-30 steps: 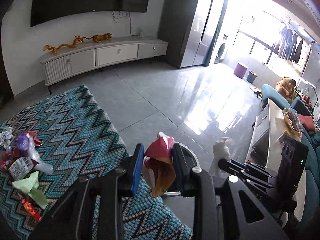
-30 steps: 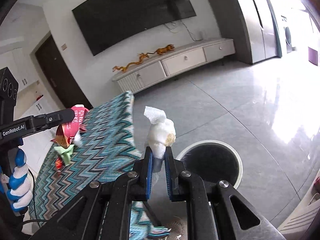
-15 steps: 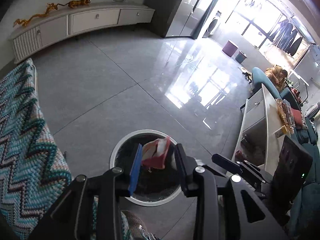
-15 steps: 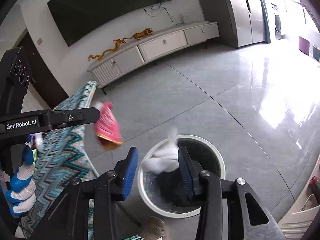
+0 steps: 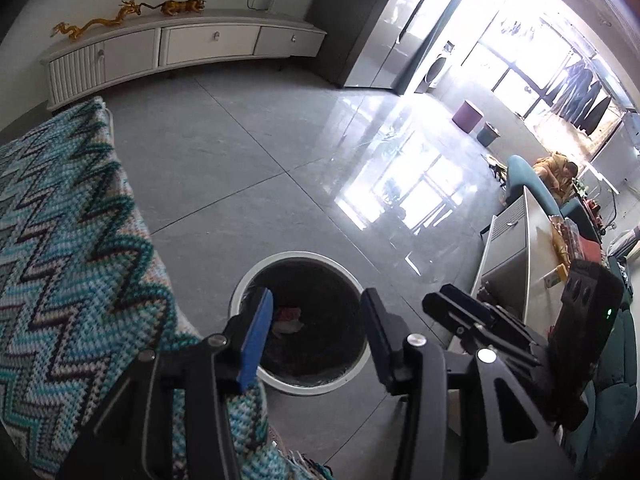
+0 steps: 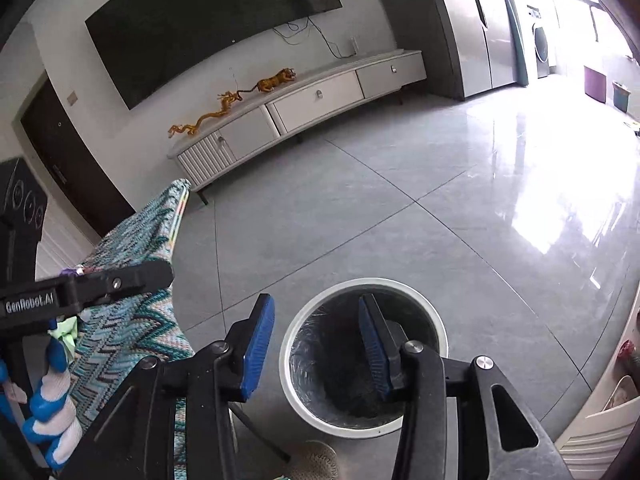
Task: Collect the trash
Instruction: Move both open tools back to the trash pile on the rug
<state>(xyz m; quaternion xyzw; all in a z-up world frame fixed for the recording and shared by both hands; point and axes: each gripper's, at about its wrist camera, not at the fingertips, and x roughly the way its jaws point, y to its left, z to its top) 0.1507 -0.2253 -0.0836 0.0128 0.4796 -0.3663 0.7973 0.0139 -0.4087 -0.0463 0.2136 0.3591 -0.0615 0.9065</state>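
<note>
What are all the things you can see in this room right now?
Trash bin: one, white rim, dark liner, on the floor below both grippers.
Wrapper: one, red, lying inside the bin.
Knitted cloth: one, teal zigzag, over the table at left.
TV cabinet: one, white, against the wall.
Dragon figure: one, golden, on the cabinet.
Tiger figure: one, golden, on the cabinet.
TV: one, black, on the wall.
Buckets: two, purple and teal, by the window.
Left gripper: fingers open, empty, just opening.
Right gripper: fingers open, empty.
Gloved hand: one, blue and white.
</note>
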